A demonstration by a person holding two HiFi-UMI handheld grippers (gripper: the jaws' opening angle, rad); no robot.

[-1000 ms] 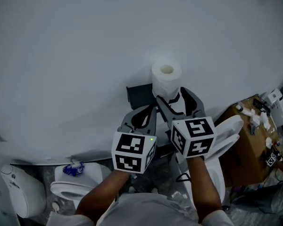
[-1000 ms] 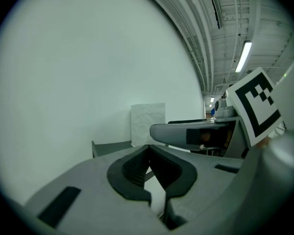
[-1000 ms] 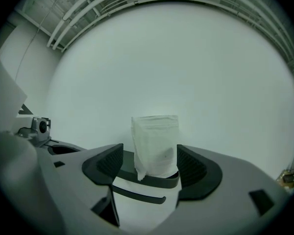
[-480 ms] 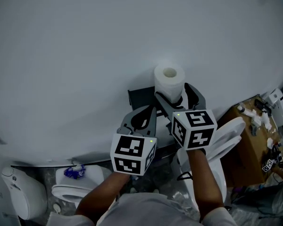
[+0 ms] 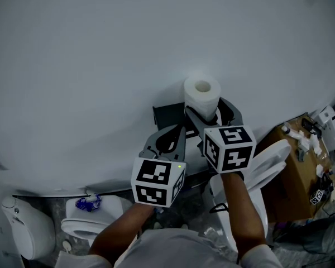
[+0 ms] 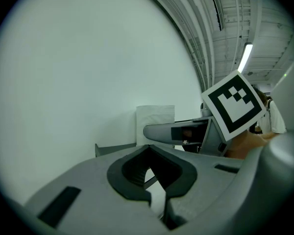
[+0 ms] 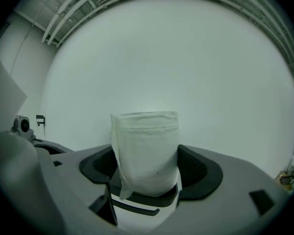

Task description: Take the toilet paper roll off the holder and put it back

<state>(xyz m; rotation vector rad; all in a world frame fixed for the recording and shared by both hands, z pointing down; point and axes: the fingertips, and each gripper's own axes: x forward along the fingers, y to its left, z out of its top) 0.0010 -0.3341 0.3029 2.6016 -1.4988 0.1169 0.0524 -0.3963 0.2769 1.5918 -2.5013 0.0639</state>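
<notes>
A white toilet paper roll [image 5: 202,96] stands upright on the black holder [image 7: 142,202] against the white wall. My right gripper [image 5: 207,109] reaches round its lower half. The roll [image 7: 146,151] sits between the dark pads [image 7: 198,173] with narrow gaps at the sides. These jaws have just been opening wide, then easing in slightly, with the roll between them. My left gripper [image 5: 181,130] hangs just left of the holder, jaws together and empty. In the left gripper view the roll [image 6: 156,119] shows beyond my left gripper [image 6: 149,148], beside the right gripper's finger [image 6: 171,131].
A dark plate [image 5: 166,115] juts from the wall left of the roll. Two white toilets [image 5: 22,228] [image 5: 72,225] stand low at the left, one with a blue object [image 5: 87,201] on it. A raised toilet lid [image 5: 268,161] and a cluttered brown box [image 5: 301,166] are on the right.
The right gripper and roll have shifted slightly right and toward the wall, and its jaws have spread wider around the roll. The left gripper has stayed put.
</notes>
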